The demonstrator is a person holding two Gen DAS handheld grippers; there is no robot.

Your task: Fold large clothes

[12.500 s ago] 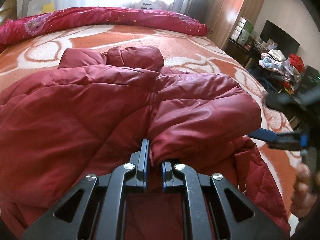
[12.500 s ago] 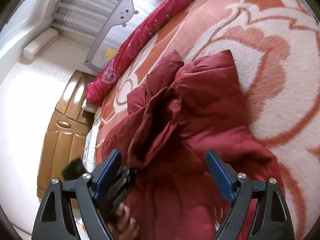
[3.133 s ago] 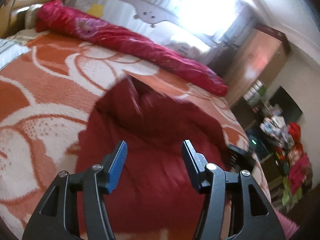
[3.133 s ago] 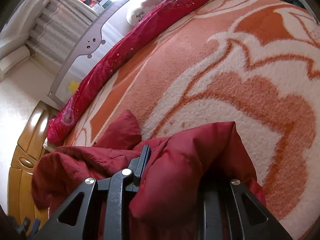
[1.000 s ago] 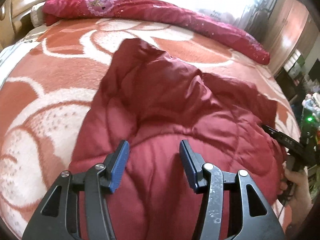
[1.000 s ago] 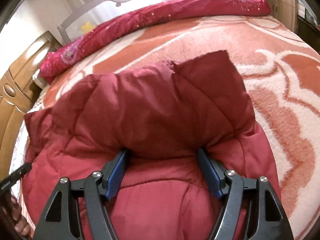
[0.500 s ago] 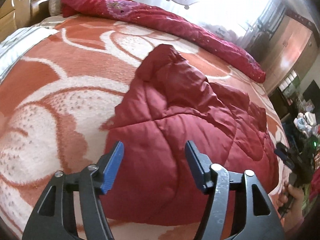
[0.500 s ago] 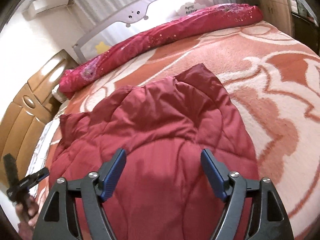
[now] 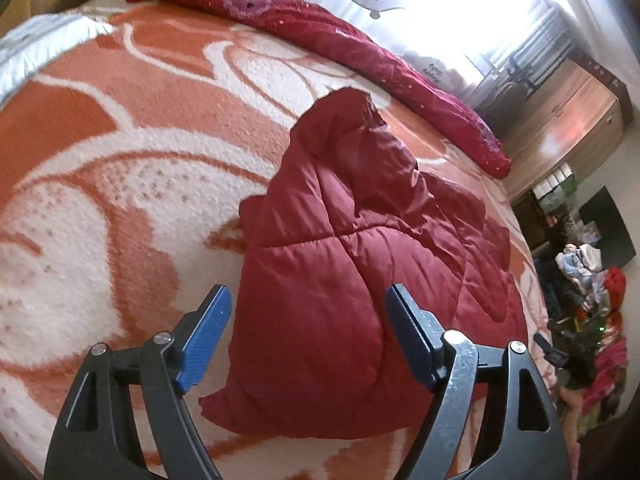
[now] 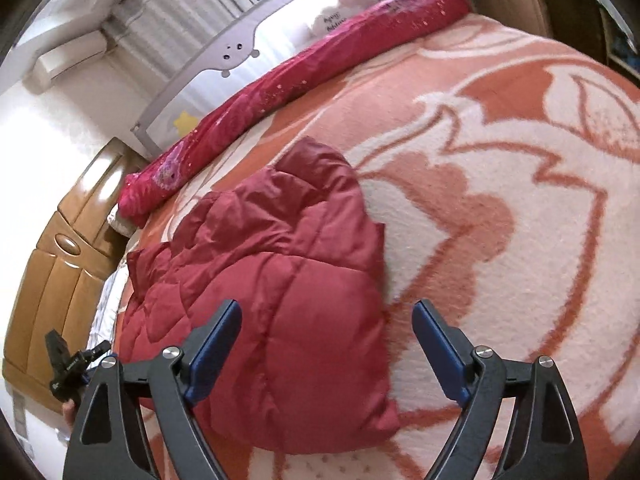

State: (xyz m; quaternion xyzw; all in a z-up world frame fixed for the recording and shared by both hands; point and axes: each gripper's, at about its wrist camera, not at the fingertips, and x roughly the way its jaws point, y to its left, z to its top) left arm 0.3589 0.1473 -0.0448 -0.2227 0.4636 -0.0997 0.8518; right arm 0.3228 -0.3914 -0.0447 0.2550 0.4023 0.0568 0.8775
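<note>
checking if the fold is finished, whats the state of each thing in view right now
red puffer jacket: folded into a compact bundle, lying on the blanket, held by neither gripper
left gripper: open, empty, above the jacket's near edge
right gripper: open, empty, above the jacket's near corner
orange and white blanket: spread flat over the bed
red quilt: rolled into a long bolster along the far edge of the bed

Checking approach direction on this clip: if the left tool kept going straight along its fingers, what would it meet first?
Most likely the folded red jacket: the left tool is open, empty, and aimed at the bundle's near quilted panel on the blanket. Depth is unclear, but nothing shows in between.
</note>
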